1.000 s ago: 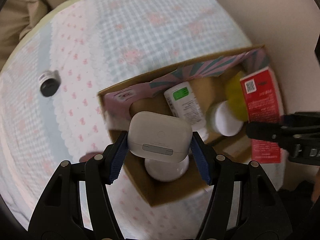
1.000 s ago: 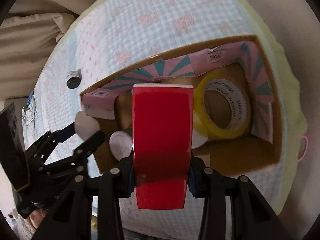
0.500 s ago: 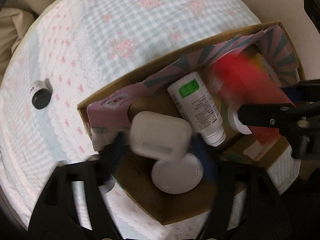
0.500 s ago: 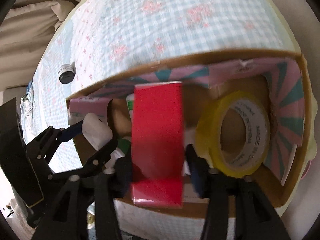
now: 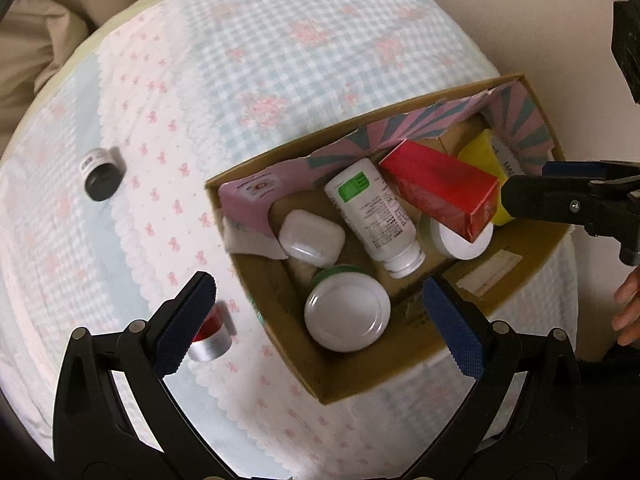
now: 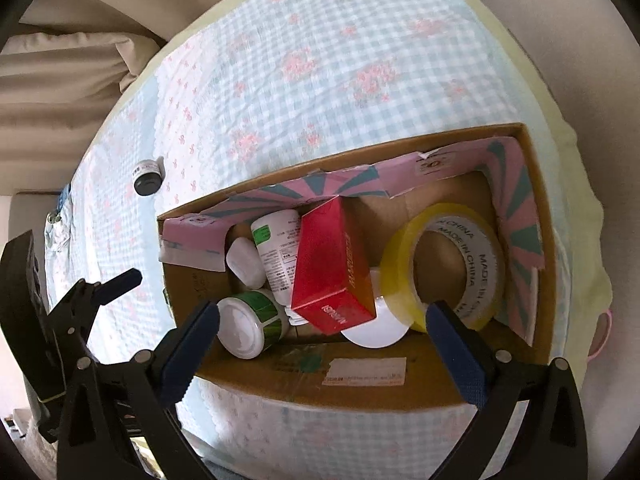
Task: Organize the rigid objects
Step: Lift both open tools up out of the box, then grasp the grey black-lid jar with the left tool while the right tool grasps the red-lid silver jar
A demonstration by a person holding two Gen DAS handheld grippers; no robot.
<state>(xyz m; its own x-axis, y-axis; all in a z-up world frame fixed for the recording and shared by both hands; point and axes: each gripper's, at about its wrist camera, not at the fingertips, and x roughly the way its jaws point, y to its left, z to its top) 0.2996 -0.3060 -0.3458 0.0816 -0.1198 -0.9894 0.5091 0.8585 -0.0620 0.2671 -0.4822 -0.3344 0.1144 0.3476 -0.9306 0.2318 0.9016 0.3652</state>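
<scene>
Left wrist view: I see my left gripper point(image 5: 316, 308) hanging over the near corner of the cardboard box point(image 5: 280, 300), its jaws spread wide with nothing between the pads, having just been opening. The white earbud case point(image 5: 312, 238) lies inside the box near its left wall, next to the white bottle point(image 5: 374, 220) and above the white-lidded jar point(image 5: 347, 312). My right gripper point(image 6: 322, 334) also stands wide and empty after opening; the red carton point(image 6: 332, 272) lies tilted in the middle of the box, touching the yellow tape roll point(image 6: 444, 264). Outside the box, to its left on the checked cloth point(image 5: 280, 40), lie a small black-capped jar point(image 5: 102, 174) and a red-and-silver tin point(image 5: 210, 334).
</scene>
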